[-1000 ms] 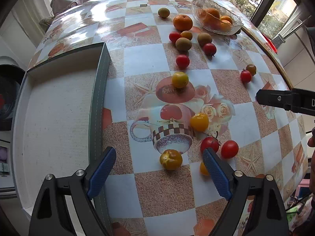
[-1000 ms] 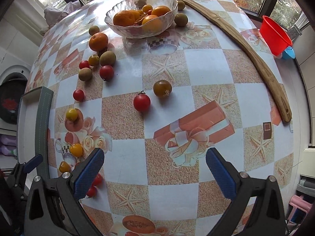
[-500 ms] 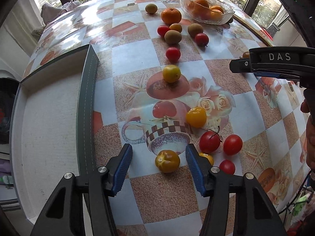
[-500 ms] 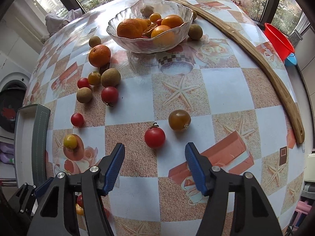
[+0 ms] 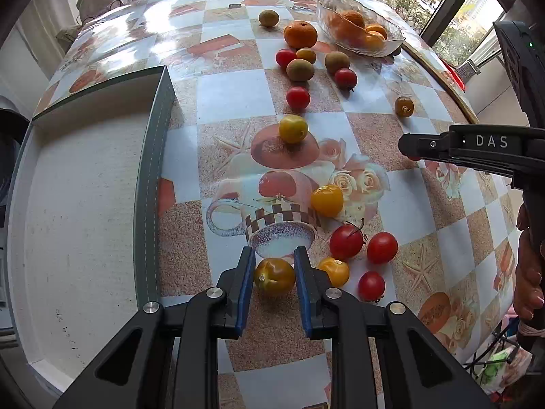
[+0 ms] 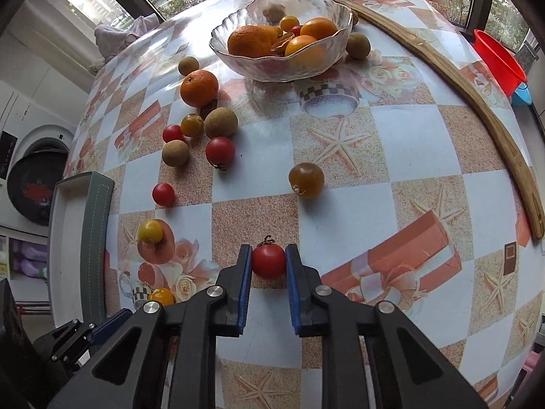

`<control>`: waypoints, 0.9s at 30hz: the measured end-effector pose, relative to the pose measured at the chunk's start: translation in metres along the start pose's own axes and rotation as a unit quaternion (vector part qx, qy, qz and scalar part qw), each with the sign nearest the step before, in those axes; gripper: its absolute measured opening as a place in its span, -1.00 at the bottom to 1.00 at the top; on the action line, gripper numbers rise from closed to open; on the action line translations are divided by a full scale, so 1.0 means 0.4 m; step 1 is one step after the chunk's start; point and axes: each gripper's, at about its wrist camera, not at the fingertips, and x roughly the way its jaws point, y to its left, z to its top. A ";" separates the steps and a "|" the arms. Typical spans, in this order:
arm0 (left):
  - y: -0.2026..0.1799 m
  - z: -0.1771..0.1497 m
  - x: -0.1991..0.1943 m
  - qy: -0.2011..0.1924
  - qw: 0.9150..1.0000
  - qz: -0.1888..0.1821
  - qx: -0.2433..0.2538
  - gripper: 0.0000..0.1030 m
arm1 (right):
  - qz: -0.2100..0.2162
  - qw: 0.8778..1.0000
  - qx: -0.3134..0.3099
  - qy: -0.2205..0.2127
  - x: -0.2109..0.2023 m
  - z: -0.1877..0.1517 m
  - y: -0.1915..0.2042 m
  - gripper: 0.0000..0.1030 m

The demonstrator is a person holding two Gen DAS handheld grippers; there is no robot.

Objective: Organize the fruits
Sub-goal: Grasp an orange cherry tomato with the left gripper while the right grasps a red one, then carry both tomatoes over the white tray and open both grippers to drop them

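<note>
1. Firstly, the table [image 6: 408,143] with its checkered cloth fills both views, and all the fruits lie on it.
2. At the left edge of the table stands the grey box [image 5: 151,177], with a white inside; in the left wrist view it is well left of the glass bowl.
3. The glass bowl [image 6: 238,58] stands at the far side of the table and holds oranges and some smaller fruits. It is the landmark for the rest.
4. The left gripper [image 5: 274,277] is far in front of the bowl, near the box. Its jaws have just been closing, and the blue pads now press on both sides of the orange-green tomato [image 5: 274,275], which sits on the cloth.
5. The right gripper [image 6: 269,267] is also in front of the bowl, but nearer to it. Its jaws have just been closing as well, and they now clamp the red tomato [image 6: 268,261] between the pads, with the stem toward the bowl.
6. One loose orange [image 6: 199,88] lies just left of the bowl, with small brown and red fruits in front of it.
7. A brownish tomato [image 6: 306,179] lies between the bowl and the right gripper.
</note>
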 end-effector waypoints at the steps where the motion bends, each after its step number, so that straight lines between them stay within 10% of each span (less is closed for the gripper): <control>1: 0.001 -0.011 -0.009 -0.002 1.000 -0.003 -0.003 -0.51 | 0.004 1.000 0.001 0.002 -0.006 -0.011 -0.003 -0.59; 12: 0.071 0.015 -0.126 -0.045 0.998 -0.001 -0.036 -0.51 | 0.033 0.999 -0.029 0.008 -0.056 -0.024 0.087 -0.59; 27: 0.414 0.035 -0.149 -0.063 0.984 0.109 -0.128 -0.51 | 0.105 0.985 -0.135 0.028 0.016 0.040 0.455 -0.59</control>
